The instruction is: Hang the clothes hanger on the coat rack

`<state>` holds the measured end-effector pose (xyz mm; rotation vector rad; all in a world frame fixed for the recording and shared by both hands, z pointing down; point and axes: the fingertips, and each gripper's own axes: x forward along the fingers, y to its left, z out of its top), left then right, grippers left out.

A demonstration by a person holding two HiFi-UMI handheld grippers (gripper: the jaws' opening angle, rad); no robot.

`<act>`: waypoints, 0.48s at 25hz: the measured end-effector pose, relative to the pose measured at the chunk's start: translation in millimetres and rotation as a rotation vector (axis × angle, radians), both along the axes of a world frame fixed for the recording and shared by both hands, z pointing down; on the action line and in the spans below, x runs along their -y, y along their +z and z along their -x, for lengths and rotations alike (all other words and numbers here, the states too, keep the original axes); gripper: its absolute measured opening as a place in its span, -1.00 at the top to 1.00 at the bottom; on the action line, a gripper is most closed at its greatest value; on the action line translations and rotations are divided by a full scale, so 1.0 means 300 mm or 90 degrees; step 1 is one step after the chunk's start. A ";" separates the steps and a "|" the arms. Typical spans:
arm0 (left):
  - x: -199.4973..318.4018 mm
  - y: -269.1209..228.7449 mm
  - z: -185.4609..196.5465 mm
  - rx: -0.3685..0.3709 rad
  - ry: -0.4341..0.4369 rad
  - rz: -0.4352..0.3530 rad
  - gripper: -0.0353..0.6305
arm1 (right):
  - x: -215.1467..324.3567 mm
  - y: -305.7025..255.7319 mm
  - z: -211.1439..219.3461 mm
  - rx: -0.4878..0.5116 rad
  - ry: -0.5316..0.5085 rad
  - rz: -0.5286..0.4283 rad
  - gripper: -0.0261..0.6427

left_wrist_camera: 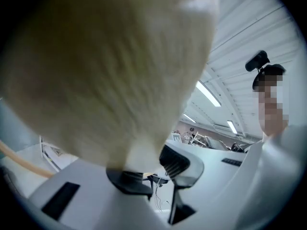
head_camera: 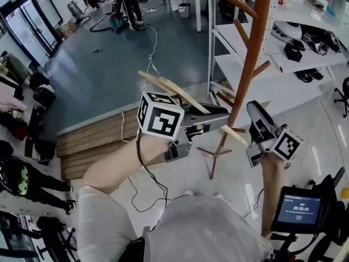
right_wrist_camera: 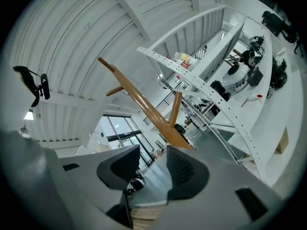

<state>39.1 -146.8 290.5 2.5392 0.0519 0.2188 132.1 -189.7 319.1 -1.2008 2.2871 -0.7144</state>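
Had the hanger (head_camera: 173,90) pinched in the left gripper (head_camera: 217,115), up beside the rack (head_camera: 252,53) but not on it yet. Right gripper (right_wrist_camera: 148,169) was spread, nothing in it. Looked like the carry step to me. Next move: line the hanger's top up over a peg (head_camera: 239,3).

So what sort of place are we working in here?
Probably a lab or workshop rather than a home: white metal shelving loaded with equipment, a cable trailing over the grey floor, and large glass doors at the far side.
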 end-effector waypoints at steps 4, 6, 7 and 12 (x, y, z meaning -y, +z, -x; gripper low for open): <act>-0.012 -0.044 -0.091 0.055 0.068 -0.016 0.67 | 0.005 -0.057 -0.044 -0.011 0.008 -0.016 0.38; -0.005 -0.059 -0.131 0.078 0.090 -0.024 0.67 | 0.013 -0.091 -0.064 -0.017 0.011 -0.028 0.38; 0.001 -0.068 -0.150 0.086 0.100 -0.027 0.67 | 0.019 -0.105 -0.073 -0.021 0.015 -0.032 0.38; 0.038 -0.130 -0.228 0.114 0.140 -0.042 0.67 | 0.043 -0.149 -0.130 -0.028 0.038 -0.029 0.38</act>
